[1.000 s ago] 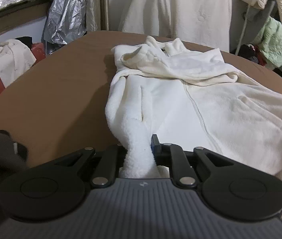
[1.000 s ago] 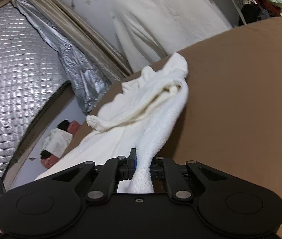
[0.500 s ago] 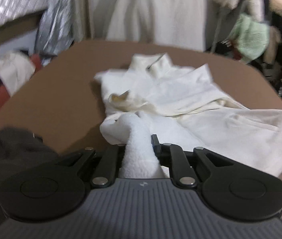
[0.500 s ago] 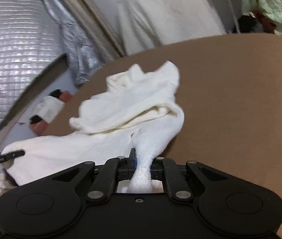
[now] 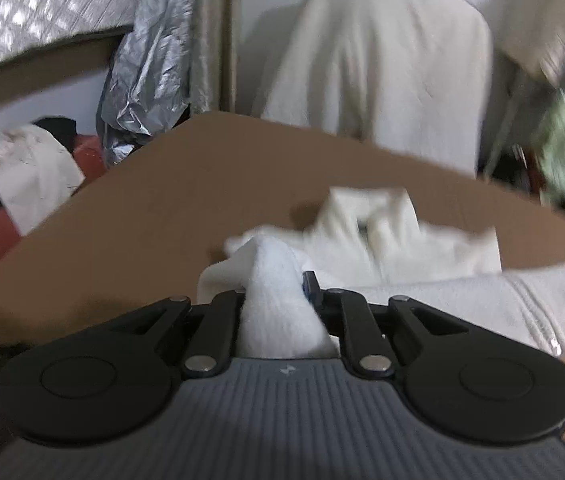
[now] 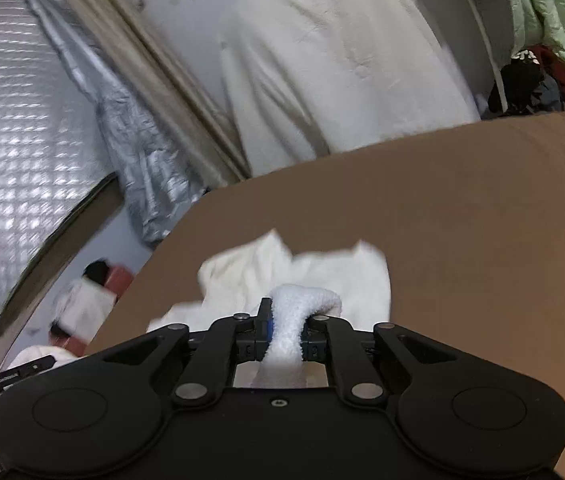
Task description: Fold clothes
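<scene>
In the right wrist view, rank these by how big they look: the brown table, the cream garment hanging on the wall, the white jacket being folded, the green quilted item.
1. brown table
2. cream hanging garment
3. white jacket and green quilted item: similar, and the green one is cut off by the frame edge and farther away, so unranked.

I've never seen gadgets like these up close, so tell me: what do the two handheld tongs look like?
Both are matte black plastic. The left tongs sit on a ribbed grey body with a small pale logo, flanked by two rounded black lobes with circular discs. Silver pivot pins join angular black link bars. The right tongs look alike on a smooth black body with one small screw. Each shows a blue patch at a fingertip.
</scene>
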